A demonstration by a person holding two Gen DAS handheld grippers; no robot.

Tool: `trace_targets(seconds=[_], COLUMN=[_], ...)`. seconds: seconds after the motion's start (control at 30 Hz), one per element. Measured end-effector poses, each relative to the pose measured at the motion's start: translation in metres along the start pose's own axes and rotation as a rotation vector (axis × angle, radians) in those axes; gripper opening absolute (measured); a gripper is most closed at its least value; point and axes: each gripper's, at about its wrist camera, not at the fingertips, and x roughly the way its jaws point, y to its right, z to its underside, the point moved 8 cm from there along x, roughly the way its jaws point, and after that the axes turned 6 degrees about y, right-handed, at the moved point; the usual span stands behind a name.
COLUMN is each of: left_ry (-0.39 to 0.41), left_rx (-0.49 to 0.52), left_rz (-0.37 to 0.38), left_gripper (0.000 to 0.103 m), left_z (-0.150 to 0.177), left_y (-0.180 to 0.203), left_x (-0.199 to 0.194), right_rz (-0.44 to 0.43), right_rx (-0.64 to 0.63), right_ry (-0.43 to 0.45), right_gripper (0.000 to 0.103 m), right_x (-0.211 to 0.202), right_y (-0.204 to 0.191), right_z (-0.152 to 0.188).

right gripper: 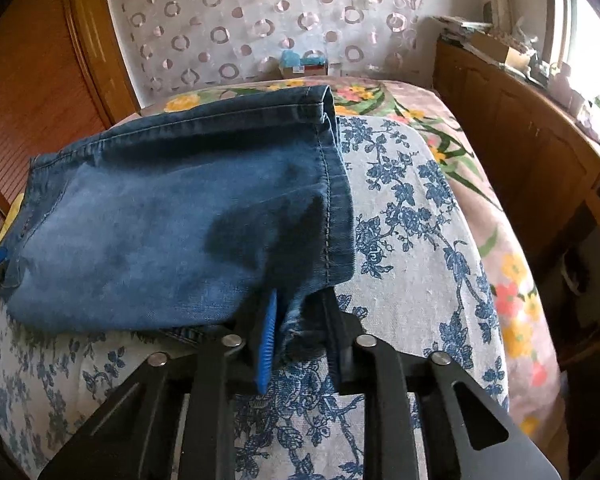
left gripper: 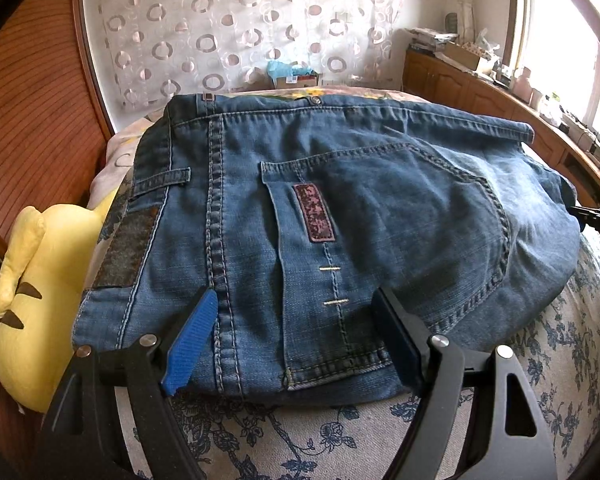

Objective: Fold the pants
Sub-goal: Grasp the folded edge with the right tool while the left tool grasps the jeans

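jeans [left gripper: 340,216]: folded bundle on the floral sheet [left gripper: 560,360], filling mid-frame in the left view; seat pocket [left gripper: 380,248] faces up
left gripper [left gripper: 296,344]: fingers wide, straddling the lower hem edge, gripping nothing
right gripper [right gripper: 300,336]: narrow gap, pinching a denim corner at lower centre of the right view
handling: thick denim, likely heavy, limp, not slippery
hold: at stitched seams or hems; layers may slide apart

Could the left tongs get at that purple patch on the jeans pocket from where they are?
Probably yes. The left tongs stand open over the near edge of the jeans, and the purple patch lies straight ahead on the pocket with nothing lying over it or between.
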Motion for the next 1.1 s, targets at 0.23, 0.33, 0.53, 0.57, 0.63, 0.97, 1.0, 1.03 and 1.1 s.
trace_targets(seconds=[0.23, 0.33, 0.53, 0.57, 0.63, 0.97, 1.0, 1.03, 1.1], left_ry=[0.035, 0.046, -0.002, -0.009, -0.012, -0.043, -0.045, -0.045, -0.042], left_rx=[-0.02, -0.049, -0.114, -0.122, -0.133, -0.161, -0.163, -0.166, -0.175], left_rz=[-0.04, -0.08, -0.16, -0.165, -0.168, -0.159, -0.156, -0.153, -0.134], left_gripper=[0.08, 0.08, 0.075, 0.073, 0.072, 0.072, 0.072, 0.072, 0.065], left_z=[-0.006, -0.004, 0.02, 0.023, 0.027, 0.028, 0.029, 0.029, 0.028], left_y=[-0.019, -0.04, -0.085, -0.089, -0.095, -0.104, -0.104, -0.104, -0.104], left_x=[-0.023, -0.033, -0.03, -0.03, -0.03, -0.015, -0.014, -0.013, -0.013], right_rz=[0.019, 0.011, 0.011, 0.012, 0.012, 0.012, 0.012, 0.012, 0.011], right_rx=[-0.021, -0.016, -0.026, -0.026, -0.027, -0.027, -0.027, -0.026, -0.025], right_ry=[0.033, 0.032, 0.029, 0.029, 0.029, 0.028, 0.028, 0.028, 0.028], right_gripper=[0.017, 0.017, 0.017, 0.017, 0.017, 0.018, 0.018, 0.017, 0.018], right_x=[-0.001, 0.0, 0.0, 0.0, 0.0, 0.0, 0.0, 0.0, 0.0], right_y=[-0.003, -0.005, -0.006, -0.007, -0.006, -0.006, -0.006, -0.006, -0.006], right_z=[0.005, 0.007, 0.008, 0.007, 0.008, 0.007, 0.008, 0.008, 0.009])
